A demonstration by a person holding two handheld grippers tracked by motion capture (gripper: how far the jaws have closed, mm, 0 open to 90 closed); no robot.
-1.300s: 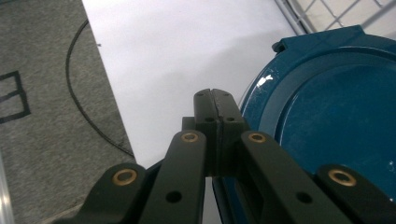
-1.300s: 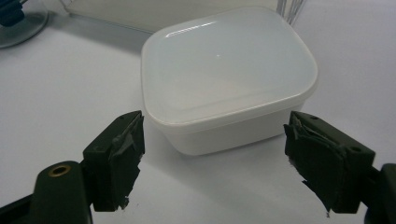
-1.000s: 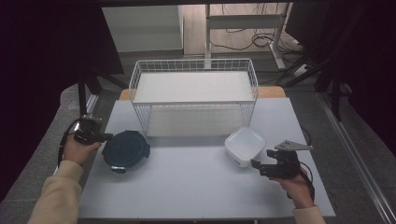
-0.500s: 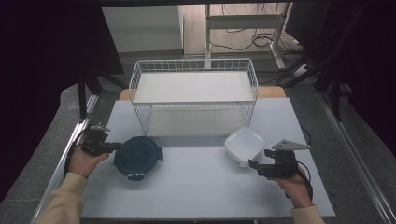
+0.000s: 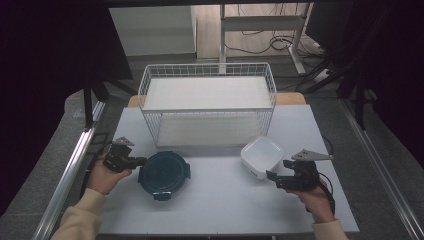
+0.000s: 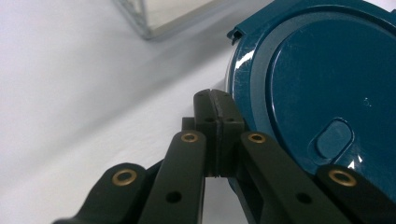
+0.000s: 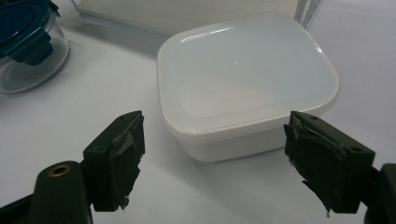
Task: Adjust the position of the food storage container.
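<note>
A round glass container with a dark blue lid (image 5: 164,174) sits on the white table left of centre. My left gripper (image 5: 141,161) is shut with nothing in it, its tips against the lid's left rim. In the left gripper view the two jaws are pressed together (image 6: 217,133) beside the blue lid (image 6: 317,88). A white square lidded container (image 5: 262,156) rests at the right. My right gripper (image 5: 272,176) is open just in front of it. In the right gripper view the jaws (image 7: 219,158) stand wide apart on either side of the white container (image 7: 243,88), not touching it.
A large white wire basket (image 5: 207,102) stands at the back middle of the table (image 5: 220,210), just behind both containers. The right gripper view shows the glass container (image 7: 28,46) at upper left and the basket's foot (image 7: 187,11) along the top.
The blue-lidded container has slid right and toward the front, with the shut left gripper following against its rim. The right gripper and white container have hardly moved.
</note>
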